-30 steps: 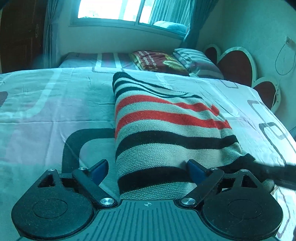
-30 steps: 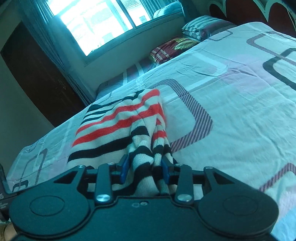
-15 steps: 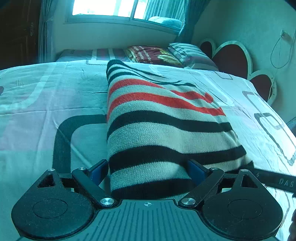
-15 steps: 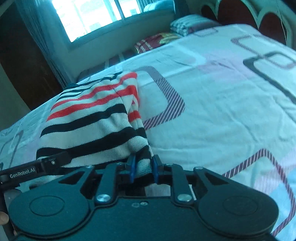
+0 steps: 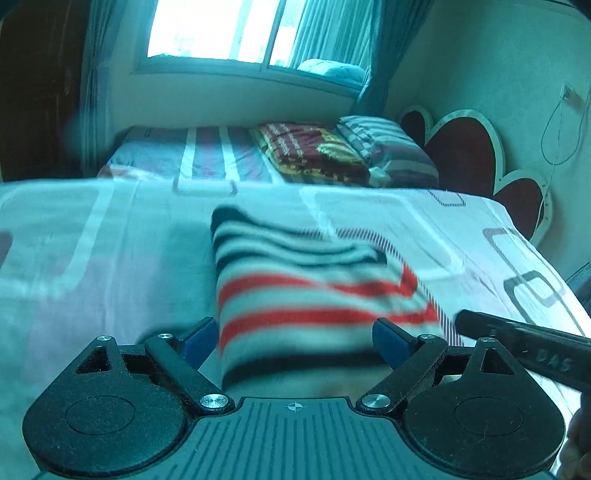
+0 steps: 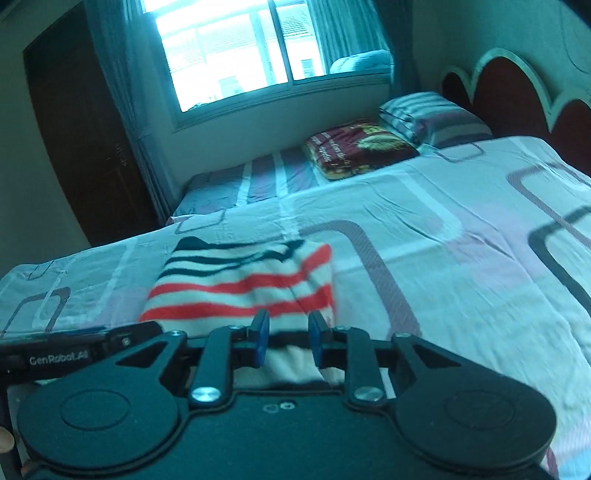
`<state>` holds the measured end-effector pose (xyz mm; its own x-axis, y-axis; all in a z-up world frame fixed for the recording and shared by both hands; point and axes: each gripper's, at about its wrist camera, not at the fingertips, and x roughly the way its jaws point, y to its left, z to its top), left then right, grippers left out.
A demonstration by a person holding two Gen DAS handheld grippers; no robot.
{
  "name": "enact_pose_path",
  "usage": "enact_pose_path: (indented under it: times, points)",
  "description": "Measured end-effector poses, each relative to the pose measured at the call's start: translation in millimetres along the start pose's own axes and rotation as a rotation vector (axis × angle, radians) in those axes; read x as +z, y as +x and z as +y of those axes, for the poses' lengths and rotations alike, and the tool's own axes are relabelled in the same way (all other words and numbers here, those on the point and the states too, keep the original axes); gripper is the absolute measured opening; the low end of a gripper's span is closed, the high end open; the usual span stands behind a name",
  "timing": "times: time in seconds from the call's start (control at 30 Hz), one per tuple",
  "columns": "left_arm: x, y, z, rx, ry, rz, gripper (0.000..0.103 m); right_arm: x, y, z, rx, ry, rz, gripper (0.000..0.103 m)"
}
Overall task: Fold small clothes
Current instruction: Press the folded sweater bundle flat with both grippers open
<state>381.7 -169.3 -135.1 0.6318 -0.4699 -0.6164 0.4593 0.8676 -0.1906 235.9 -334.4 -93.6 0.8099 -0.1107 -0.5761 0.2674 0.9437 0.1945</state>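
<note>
A knitted garment with black, red and cream stripes lies folded on the patterned bedsheet. My left gripper is wide open, its blue pads either side of the garment's near edge. My right gripper has its pads partly apart with the garment's near right part lying between them; the cloth looks loose there. The right gripper's body shows at the right of the left wrist view. The left gripper's body shows at the left of the right wrist view.
A dark red patterned pillow and a striped pillow lie on a second bed under the window. A scalloped red headboard stands at the right. A dark wooden door is at the far left.
Both grippers have drawn back and up from the garment, which now lies shorter and folded over. The right gripper's pads have opened from their tight pinch on the cloth.
</note>
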Motion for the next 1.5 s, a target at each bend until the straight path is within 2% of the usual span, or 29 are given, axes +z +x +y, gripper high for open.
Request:
enact_pose_path:
  times: [0.1, 0.2, 0.27, 0.37, 0.47, 0.6, 0.63, 0.87, 0.97, 1.1, 1.3, 1.37, 1.4, 1.5]
  points:
    - [23.9, 23.6, -4.3, 0.002, 0.002, 0.030, 0.091, 19.7, 26.7, 3.7, 0.006, 0.000, 0.009, 0.024]
    - [34.4, 48.1, -2.5, 0.012, -0.005, 0.068, 0.091, 28.6, 53.5, 2.3, -0.012, -0.019, 0.035, 0.024]
    - [34.7, 64.6, 2.8, 0.051, -0.004, 0.082, 0.091, 29.2, 70.6, -1.7, -0.010, -0.015, 0.060, 0.024]
    - [32.3, 90.8, 18.5, 0.093, -0.054, 0.126, 0.091, 31.0, 88.6, -3.4, -0.011, -0.034, 0.068, 0.024]
    - [28.3, 112.6, 30.1, 0.099, -0.102, 0.155, 0.091, 36.1, 107.9, -2.4, -0.017, -0.065, 0.078, 0.025]
    - [25.9, 128.5, 43.5, 0.122, -0.166, 0.158, 0.091, 20.8, 142.6, -7.3, -0.098, -0.156, 0.118, 0.020]
    - [24.3, 132.3, 48.7, 0.117, -0.196, 0.164, 0.091, 16.4, 145.6, -12.4, -0.109, -0.151, 0.100, 0.020]
    - [20.2, 128.9, 51.7, 0.133, -0.219, 0.143, 0.091, 18.6, 143.9, -15.2, -0.103, -0.126, 0.110, 0.019]
    - [13.2, 107.5, 42.3, 0.154, -0.170, 0.085, 0.091, 25.3, 130.3, -15.0, -0.065, -0.091, 0.095, 0.021]
    - [5.1, 82.4, 34.6, 0.124, -0.132, 0.047, 0.091, 26.9, 96.5, -4.6, -0.022, -0.102, 0.032, 0.023]
    - [-12.0, 59.5, 18.3, 0.085, -0.028, 0.067, 0.091, 6.8, 65.7, 8.4, 0.019, -0.129, 0.043, 0.023]
    - [-19.0, 62.7, 22.3, 0.089, -0.055, 0.084, 0.091, -5.4, 70.1, 9.6, 0.007, -0.153, 0.075, 0.021]
    - [-21.7, 66.3, 26.9, 0.080, -0.078, 0.097, 0.095, -12.3, 77.1, 7.8, -0.004, -0.162, 0.096, 0.019]
    - [-27.1, 72.7, 39.4, 0.077, -0.157, 0.116, 0.103, -18.6, 85.9, 2.7, -0.012, -0.167, 0.075, 0.015]
